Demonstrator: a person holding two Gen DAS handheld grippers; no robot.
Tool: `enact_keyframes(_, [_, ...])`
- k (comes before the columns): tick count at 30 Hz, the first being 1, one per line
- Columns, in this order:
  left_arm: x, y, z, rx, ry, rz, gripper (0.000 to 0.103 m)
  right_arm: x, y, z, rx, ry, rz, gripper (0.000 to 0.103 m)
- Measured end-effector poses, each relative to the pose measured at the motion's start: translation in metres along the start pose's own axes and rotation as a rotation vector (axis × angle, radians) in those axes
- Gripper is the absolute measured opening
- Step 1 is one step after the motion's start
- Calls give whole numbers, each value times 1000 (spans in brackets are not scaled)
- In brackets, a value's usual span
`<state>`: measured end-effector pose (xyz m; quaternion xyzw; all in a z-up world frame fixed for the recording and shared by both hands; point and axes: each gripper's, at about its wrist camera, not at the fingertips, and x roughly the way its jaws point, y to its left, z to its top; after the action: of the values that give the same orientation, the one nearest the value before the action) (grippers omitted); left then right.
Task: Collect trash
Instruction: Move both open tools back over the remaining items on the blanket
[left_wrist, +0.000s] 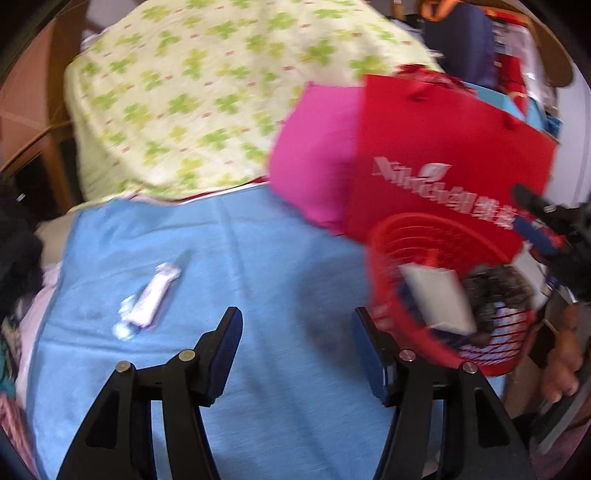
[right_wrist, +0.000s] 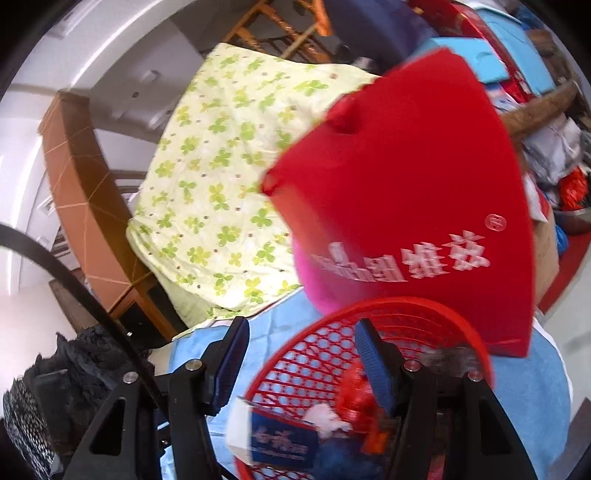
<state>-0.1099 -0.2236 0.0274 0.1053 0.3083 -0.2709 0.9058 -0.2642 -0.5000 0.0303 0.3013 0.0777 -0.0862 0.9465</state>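
A white and purple wrapper (left_wrist: 153, 295) lies on the blue cloth (left_wrist: 258, 258), ahead and to the left of my left gripper (left_wrist: 297, 332). That gripper is open with only cloth between its fingers. To its right stands a red mesh basket (left_wrist: 384, 258) holding white paper (left_wrist: 439, 295), a dark clump and a striped packet. In the right wrist view my right gripper (right_wrist: 301, 350) is open over the basket's near rim (right_wrist: 295, 332). Its left finger is outside the mesh and its right finger inside, and neither pad touches it. A blue and white packet (right_wrist: 277, 439) and a red wrapper (right_wrist: 358, 398) lie in the basket.
Close behind the basket stand a red paper bag (left_wrist: 443, 147) and a pink cushion (left_wrist: 314, 162). A clover-print quilt (left_wrist: 184, 92) is heaped at the back. Dark fabric (right_wrist: 74, 362) sits at the left edge, with wooden furniture (right_wrist: 74, 177) beyond it. A hand (left_wrist: 561, 362) shows at the right.
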Motion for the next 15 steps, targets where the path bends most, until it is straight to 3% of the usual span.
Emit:
enact_keyframes(9, [-8,111,-47,-143,49,206,62,20,88,-30,-224,-16,157,64])
enact_keyframes(15, [-5,166,-74,-238,86,290,62,50,133,-64,-324,94,230,64])
